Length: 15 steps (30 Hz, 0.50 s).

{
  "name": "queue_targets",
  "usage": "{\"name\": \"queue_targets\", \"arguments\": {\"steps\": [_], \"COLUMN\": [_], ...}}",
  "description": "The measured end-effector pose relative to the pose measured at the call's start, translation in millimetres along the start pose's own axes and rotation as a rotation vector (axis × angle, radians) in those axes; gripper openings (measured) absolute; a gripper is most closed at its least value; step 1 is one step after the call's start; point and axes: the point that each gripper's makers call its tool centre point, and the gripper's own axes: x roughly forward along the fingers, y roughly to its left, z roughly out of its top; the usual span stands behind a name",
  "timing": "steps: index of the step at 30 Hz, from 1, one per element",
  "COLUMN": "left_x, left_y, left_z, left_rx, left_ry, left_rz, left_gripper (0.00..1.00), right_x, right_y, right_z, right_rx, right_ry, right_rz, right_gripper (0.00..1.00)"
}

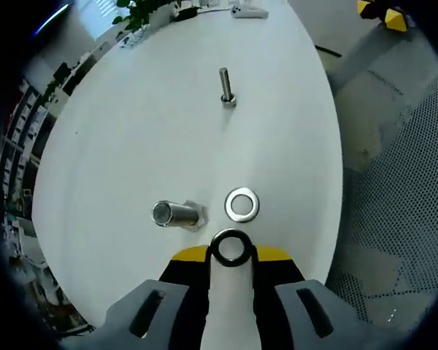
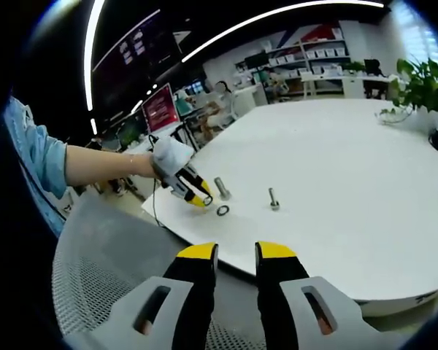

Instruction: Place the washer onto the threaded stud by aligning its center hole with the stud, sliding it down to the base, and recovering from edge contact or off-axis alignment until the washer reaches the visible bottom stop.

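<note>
A steel threaded stud [image 1: 225, 86] stands upright on the white round table [image 1: 131, 146], far ahead of my left gripper [image 1: 230, 255]. That gripper is shut on a dark washer [image 1: 230, 232], held flat between its yellow tips just above the near table edge. A second, silver washer [image 1: 242, 205] lies on the table just beyond the held one. In the right gripper view, the left gripper [image 2: 201, 199] and a gloved hand are left of the stud [image 2: 274, 198], with the loose washer [image 2: 223, 211] beside them. My right gripper [image 2: 237, 254] hangs open off the table's edge, its jaws holding nothing.
A short steel cylinder with a hex base [image 1: 177, 214] lies on its side left of the silver washer. A grey mesh seat [image 2: 95, 284] is below the table's edge. A potted plant [image 2: 425, 86] and small items sit at the far side. A person's sleeved arm [image 2: 51, 164] reaches in.
</note>
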Motion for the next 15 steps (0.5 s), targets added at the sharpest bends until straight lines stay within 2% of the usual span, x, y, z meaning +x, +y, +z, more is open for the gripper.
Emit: {"name": "queue_targets", "arguments": {"steps": [5,11,15], "left_x": [-14.1,-28.4,-36.6], "left_y": [3.2,9.7,21.1], "left_z": [11.4,18.8,23.3], "left_rx": [-0.008,0.013,0.037], "left_ry": [-0.038,-0.050,-0.052], "left_rz": [0.022,0.044,0.083], "left_gripper": [0.19,0.19,0.19], "right_x": [-0.2,-0.4,-0.6], "right_y": [0.1,0.1,-0.2], "right_z": [-0.2,-0.4,0.2], "right_rx": [0.000,-0.002,0.000], "right_ry": [0.001,0.003,-0.001], "right_rz": [0.000,0.001,-0.001], "right_gripper": [0.23,0.23,0.23]}}
